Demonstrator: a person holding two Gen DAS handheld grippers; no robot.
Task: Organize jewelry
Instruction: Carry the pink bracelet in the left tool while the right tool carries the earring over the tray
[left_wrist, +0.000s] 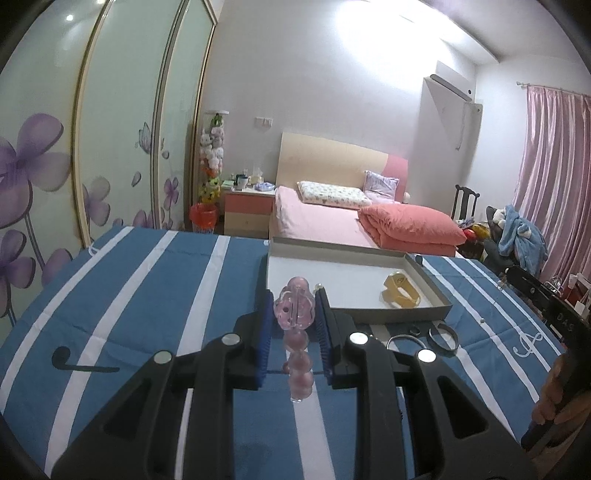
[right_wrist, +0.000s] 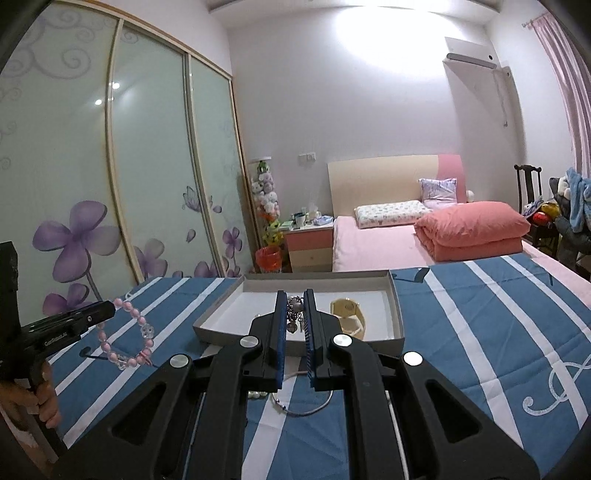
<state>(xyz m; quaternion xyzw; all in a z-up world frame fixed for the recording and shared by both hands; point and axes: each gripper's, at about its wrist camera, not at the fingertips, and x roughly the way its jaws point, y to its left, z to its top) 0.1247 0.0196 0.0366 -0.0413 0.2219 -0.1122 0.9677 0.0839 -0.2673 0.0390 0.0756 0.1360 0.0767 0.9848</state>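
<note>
My left gripper (left_wrist: 294, 300) is shut on a pink bead bracelet (left_wrist: 297, 347), its clear flower bead pinched between the blue pads. From the right wrist view the bracelet (right_wrist: 125, 338) hangs in a loop from the left gripper (right_wrist: 109, 309), above the striped cloth. My right gripper (right_wrist: 294, 296) is shut on a silver charm chain with pearl beads (right_wrist: 295, 314), just in front of the shallow grey box (right_wrist: 221, 314). A yellow bangle (right_wrist: 349, 314) lies inside that box (left_wrist: 436, 295), towards its right side.
On the blue and white striped cloth (left_wrist: 129, 295), before the box, lie a silver bangle (left_wrist: 406, 339), a dark bangle (left_wrist: 445, 339) and a small dark ring (left_wrist: 415, 329). A thin silver chain (right_wrist: 306, 408) and pearls (right_wrist: 257, 394) lie under my right gripper. Behind is a bed (right_wrist: 388, 243).
</note>
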